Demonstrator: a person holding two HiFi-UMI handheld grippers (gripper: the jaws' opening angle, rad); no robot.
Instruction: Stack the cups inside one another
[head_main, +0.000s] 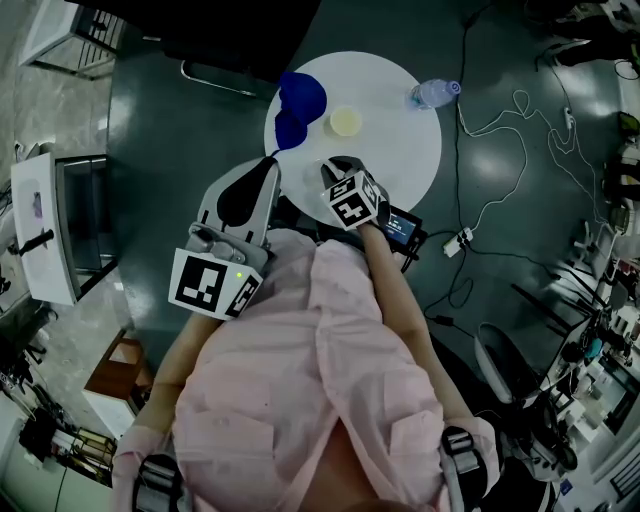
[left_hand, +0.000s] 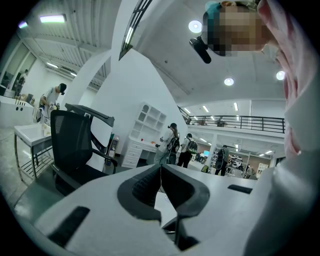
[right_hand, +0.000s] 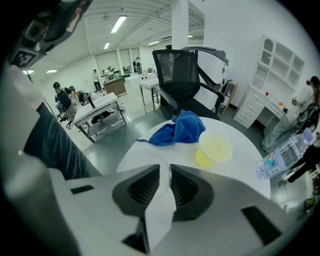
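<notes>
Round and white, the table (head_main: 405, 150) lies under the right gripper (right_hand: 165, 171). Its jaws are clamped tight on the thin wall of a white cup (right_hand: 159, 220). One jaw is on each side of the wall. The cup is up off the table, held in the grip.

The long side of the white cup seems to run the same way as the jaws, pointing forward and steeply down at the table. A round edge shows by the fingertips. I cannot tell for sure if that is the mouth or the bottom.

A little way ahead of the right gripper, and to its right, a yellow cup (right_hand: 215, 148) stands alone on the table. I think it stands up straight with its mouth facing up, so its long side goes up and down. It looks empty.

So the stacking is not done yet. No cup is inside another. One cup is picked up, and that is all. I think the white cup has to go over to the yellow cup, line up with it, and slide in.

Farther ahead lies a blue cloth (right_hand: 181, 129). Off to the right is a water bottle (right_hand: 282, 154), lying on its side.

The left gripper (left_hand: 161, 172) is pressed closed with nothing in it. It is held back from the table, pointing out at the room.
</notes>
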